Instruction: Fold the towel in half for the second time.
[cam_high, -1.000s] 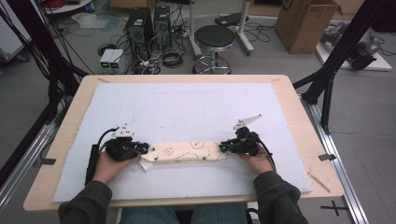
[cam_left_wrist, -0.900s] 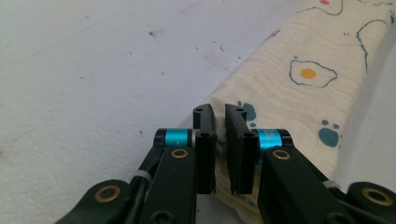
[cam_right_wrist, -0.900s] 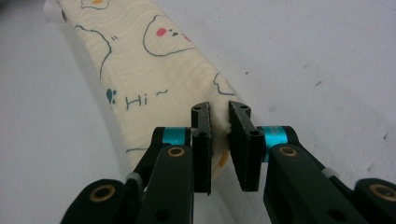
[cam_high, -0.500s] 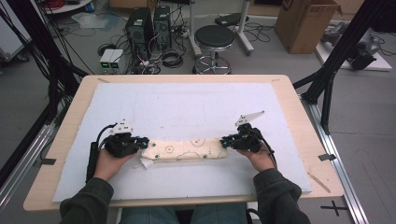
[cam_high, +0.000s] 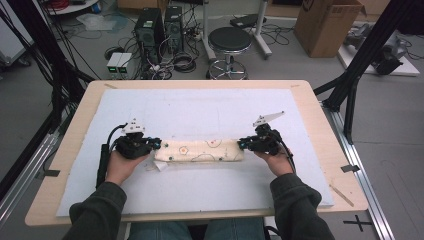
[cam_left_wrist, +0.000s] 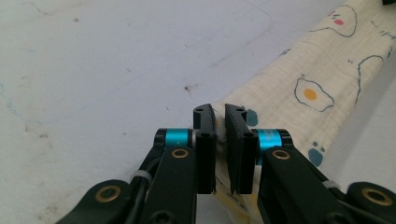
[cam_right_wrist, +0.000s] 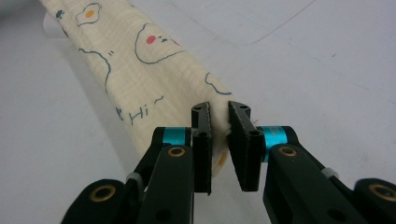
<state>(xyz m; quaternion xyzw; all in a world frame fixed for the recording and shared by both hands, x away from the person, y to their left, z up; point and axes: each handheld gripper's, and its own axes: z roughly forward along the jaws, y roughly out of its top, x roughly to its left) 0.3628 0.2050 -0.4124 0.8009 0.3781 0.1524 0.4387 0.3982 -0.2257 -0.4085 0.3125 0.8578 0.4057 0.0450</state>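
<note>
— Where's the cloth?

— The folded cream cloth (cam_high: 199, 151) (fried-egg print) stretches across the white mat (cam_high: 200, 110) on the bench (cam_high: 320, 145).

— And the grippers?

— The left hand-held gripper (cam_left_wrist: 219, 140) pinches one end; the right hand-held gripper (cam_right_wrist: 219, 140) pinches the other, jaws nearly closed.

A wooden table (cam_high: 320, 107) bears a pale blue mat (cam_high: 200, 112), a folded patterned cloth (cam_high: 200, 150) on it.
</note>
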